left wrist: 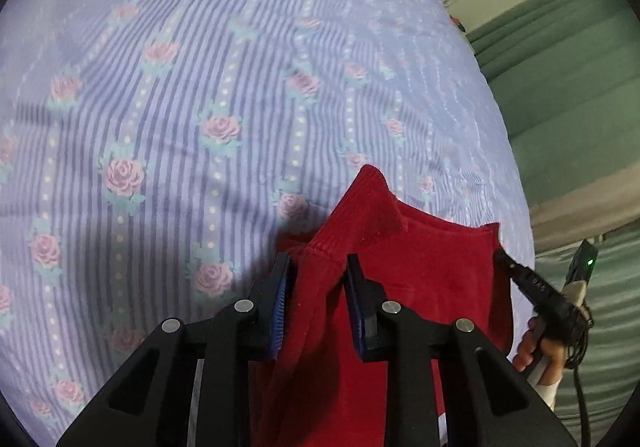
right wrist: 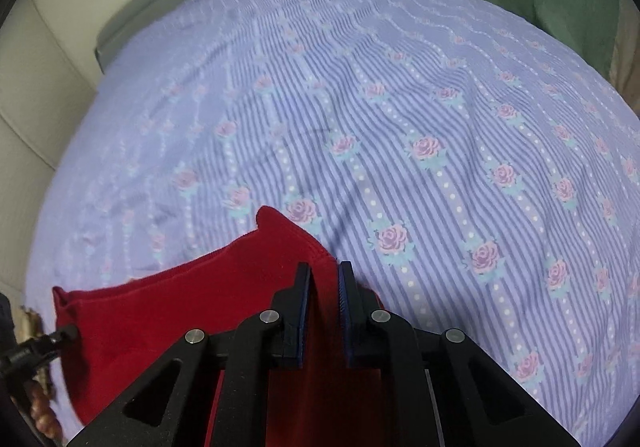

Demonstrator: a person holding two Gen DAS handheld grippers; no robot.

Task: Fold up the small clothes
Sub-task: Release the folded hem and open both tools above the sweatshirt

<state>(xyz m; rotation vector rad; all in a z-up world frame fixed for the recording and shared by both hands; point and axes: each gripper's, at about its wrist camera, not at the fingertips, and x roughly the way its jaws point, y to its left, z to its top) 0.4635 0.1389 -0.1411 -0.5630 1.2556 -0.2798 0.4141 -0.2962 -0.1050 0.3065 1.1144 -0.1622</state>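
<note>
A small red garment (left wrist: 400, 287) lies at the near edge of the bed, on the lilac rose-striped bedsheet (left wrist: 180, 107), and both tools have hold of it. The left gripper (left wrist: 316, 299) is clamped on a bunched ridge of red fabric by the ribbed hem, the cloth filling the gap between its blue pads; the right gripper (right wrist: 325, 311) is pinched nearly closed on a thinner fold at the garment's right edge. In the left wrist view the right gripper's tip also shows at the cloth's far right corner, with the person's hand (left wrist: 536, 351) behind it. The main risk, as I judge it, is uneven grip — the left jaws hold a thick wad, perhaps several layers, so lifting could drag the under-layer along and spoil the fold. The right pinch looks shallow and could slip if the two hands pull apart too hard. Either gripper may also have caught the bedsheet beneath — that cannot be told from here — and would then tug it up.
</note>
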